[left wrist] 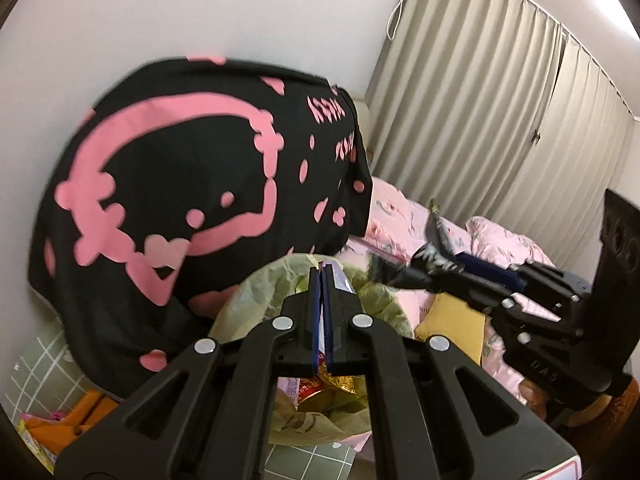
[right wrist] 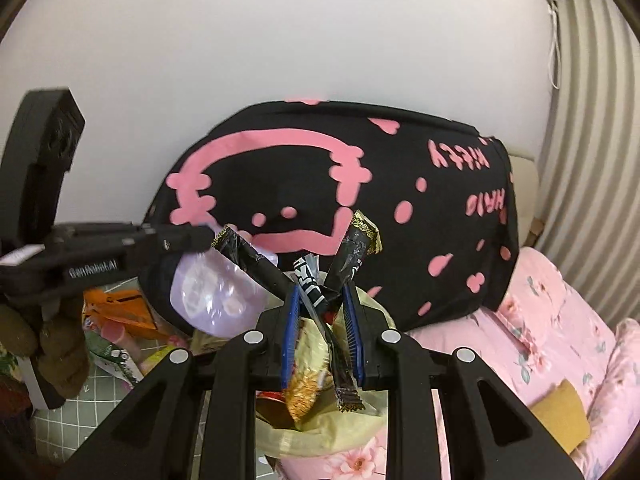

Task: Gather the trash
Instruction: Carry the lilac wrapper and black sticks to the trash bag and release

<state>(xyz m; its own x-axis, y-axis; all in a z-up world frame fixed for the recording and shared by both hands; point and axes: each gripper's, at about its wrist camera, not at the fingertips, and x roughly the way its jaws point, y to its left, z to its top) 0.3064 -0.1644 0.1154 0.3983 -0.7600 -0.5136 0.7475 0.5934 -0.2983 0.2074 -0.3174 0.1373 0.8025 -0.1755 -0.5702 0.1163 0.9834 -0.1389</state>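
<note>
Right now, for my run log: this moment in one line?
left tool: shut on clear wrapper | right tool: shut on dark wrappers | both over bag

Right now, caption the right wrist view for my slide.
Right gripper clamps black snack wrappers above the lined trash bin.

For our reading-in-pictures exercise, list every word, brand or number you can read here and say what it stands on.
"GenRobot.AI": side of the left claw, which grips a clear plastic pack.
"Hello Kitty", upside down: black cloth.
"DAS": body of the right claw.
White letters on the black wrapper in the right claw: too crumpled to read.
</note>
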